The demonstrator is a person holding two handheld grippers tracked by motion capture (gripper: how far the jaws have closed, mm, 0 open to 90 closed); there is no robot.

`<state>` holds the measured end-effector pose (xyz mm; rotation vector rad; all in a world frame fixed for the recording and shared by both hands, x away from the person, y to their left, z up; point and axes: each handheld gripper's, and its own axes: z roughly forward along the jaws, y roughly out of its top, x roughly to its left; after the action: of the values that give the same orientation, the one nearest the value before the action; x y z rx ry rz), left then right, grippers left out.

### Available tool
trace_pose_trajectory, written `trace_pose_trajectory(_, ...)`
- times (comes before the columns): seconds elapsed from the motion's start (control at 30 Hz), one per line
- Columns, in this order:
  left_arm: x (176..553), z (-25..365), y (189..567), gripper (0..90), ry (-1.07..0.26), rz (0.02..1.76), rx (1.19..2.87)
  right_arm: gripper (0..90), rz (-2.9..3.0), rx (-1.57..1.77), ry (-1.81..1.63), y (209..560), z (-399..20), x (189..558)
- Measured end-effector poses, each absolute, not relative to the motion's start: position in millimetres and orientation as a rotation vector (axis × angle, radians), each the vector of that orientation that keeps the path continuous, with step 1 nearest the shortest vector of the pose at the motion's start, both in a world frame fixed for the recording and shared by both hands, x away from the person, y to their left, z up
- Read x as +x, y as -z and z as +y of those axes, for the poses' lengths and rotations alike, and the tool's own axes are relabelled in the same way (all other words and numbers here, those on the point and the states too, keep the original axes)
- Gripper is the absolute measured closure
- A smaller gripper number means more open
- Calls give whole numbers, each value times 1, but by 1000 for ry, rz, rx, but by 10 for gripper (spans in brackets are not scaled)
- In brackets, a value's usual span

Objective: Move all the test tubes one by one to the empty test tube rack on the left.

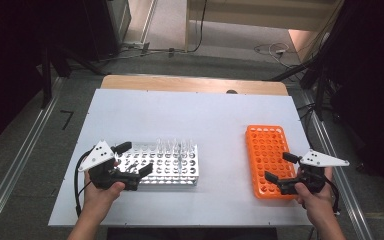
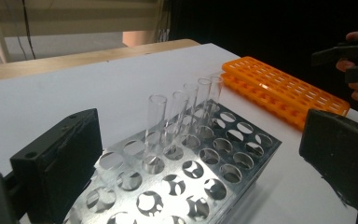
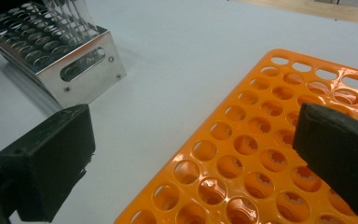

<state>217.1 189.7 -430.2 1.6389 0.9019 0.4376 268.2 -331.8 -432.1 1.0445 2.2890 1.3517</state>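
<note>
High view: left gripper (image 1: 135, 161) sits over the near-left end of the metal rack (image 1: 162, 167), jaws wide, nothing between them. Clear tubes (image 1: 174, 146) stand upright in a row along the rack's far edge, ahead and to the right of the jaws. Right gripper (image 1: 281, 167) hovers at the near end of the orange rack (image 1: 265, 155), also wide and empty.

Left gripper view: tubes (image 2: 182, 114) dead ahead between the jaws, long axis vertical (nearest one first in line).

Right gripper view: orange rack (image 3: 261, 154) holes all empty beneath the jaws; metal rack (image 3: 60, 56) well apart.

Left hand is clearly nearer the tubes; I'd expect a sideways pinch there.
</note>
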Motion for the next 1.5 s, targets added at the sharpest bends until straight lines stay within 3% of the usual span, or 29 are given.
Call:
trace_pose_trajectory(0.73,199,240,443,0,-483,961,1586,0,2263,1070,-1340,439,-345,274)
trace_pose_trajectory(1.5,201,254,451,0,-490,975,1562,0,2213,1123,-1347,448,-366,281)
